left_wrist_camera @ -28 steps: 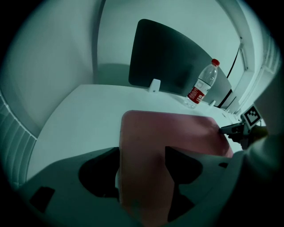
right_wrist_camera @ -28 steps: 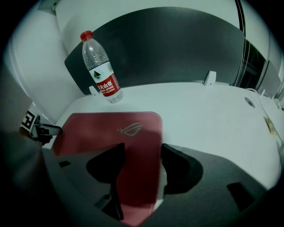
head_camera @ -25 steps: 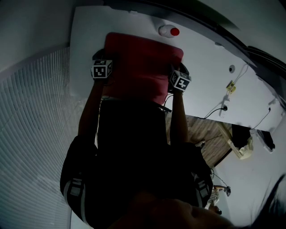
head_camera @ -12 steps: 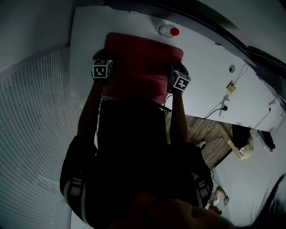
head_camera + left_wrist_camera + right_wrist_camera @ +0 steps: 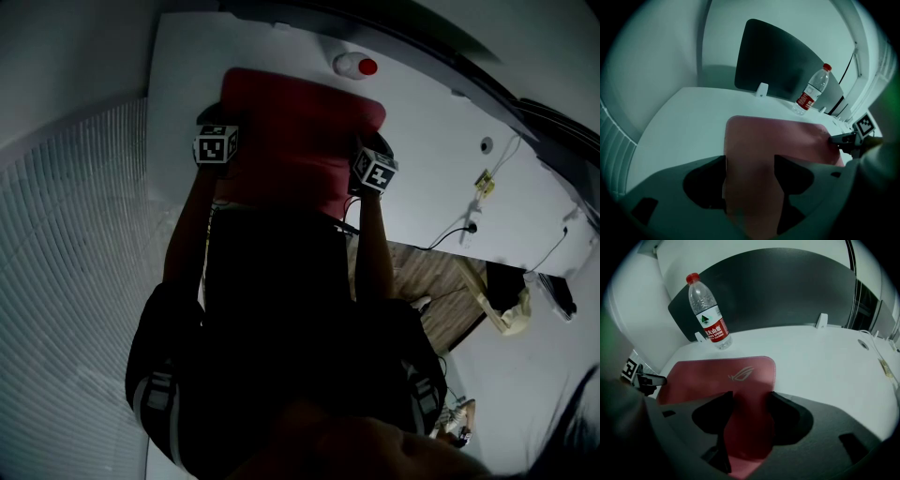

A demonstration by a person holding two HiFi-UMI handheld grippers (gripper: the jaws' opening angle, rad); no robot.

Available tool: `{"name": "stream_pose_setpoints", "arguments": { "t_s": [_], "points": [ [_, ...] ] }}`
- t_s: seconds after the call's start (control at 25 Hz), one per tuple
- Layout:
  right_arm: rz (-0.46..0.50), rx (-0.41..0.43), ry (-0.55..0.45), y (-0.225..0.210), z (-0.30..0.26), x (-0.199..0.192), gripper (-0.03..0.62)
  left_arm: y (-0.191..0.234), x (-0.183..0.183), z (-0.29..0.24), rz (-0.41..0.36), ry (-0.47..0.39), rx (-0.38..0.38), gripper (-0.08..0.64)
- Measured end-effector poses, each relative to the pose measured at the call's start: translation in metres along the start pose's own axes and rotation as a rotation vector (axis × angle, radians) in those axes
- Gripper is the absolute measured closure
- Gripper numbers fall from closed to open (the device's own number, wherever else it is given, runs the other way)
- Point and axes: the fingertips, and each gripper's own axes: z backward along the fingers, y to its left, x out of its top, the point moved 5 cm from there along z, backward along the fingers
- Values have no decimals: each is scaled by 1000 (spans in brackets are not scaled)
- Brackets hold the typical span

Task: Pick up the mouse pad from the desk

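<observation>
A red mouse pad (image 5: 295, 141) lies across the white desk (image 5: 431, 122), gripped at both short edges. My left gripper (image 5: 228, 129) is shut on its left edge, and my right gripper (image 5: 366, 150) is shut on its right edge. In the left gripper view the mouse pad (image 5: 787, 140) runs between the jaws of the left gripper (image 5: 750, 164), bending up toward the camera. The right gripper view shows the mouse pad (image 5: 712, 376), with a pale logo, pinched in the right gripper (image 5: 751, 399). Whether the pad's middle touches the desk I cannot tell.
A clear water bottle (image 5: 353, 66) with a red cap and label stands just behind the pad, seen as bottle (image 5: 708, 312) against a dark panel (image 5: 787, 291). Cables (image 5: 469, 225) trail over the desk's right end. My dark torso fills the lower head view.
Both grippers have crept slightly farther from me while keeping their hold; the pad's far edge stays near the bottle.
</observation>
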Motion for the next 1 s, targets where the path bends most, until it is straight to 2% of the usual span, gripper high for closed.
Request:
{"name": "stream_pose_setpoints", "arguments": {
  "t_s": [0.12,0.24,0.48,0.64,0.88,1.0],
  "points": [
    [34,5,-20,2,3,3,351,-10,-2,3,-26,14,-17,261],
    [23,4,-5,2,2,1,351,-14,-5,0,-63,27,-6,261],
    [38,26,-26,7,0,3,351,-17,-4,-2,-54,20,-31,261],
    [-1,20,-2,8,3,-3,351,-22,-4,2,-54,32,-38,262],
    [38,19,3,11,3,-4,353,-27,-9,0,-59,40,-59,264],
    [27,15,27,13,3,-7,356,-29,-8,-1,-53,41,-67,272]
  ]
}}
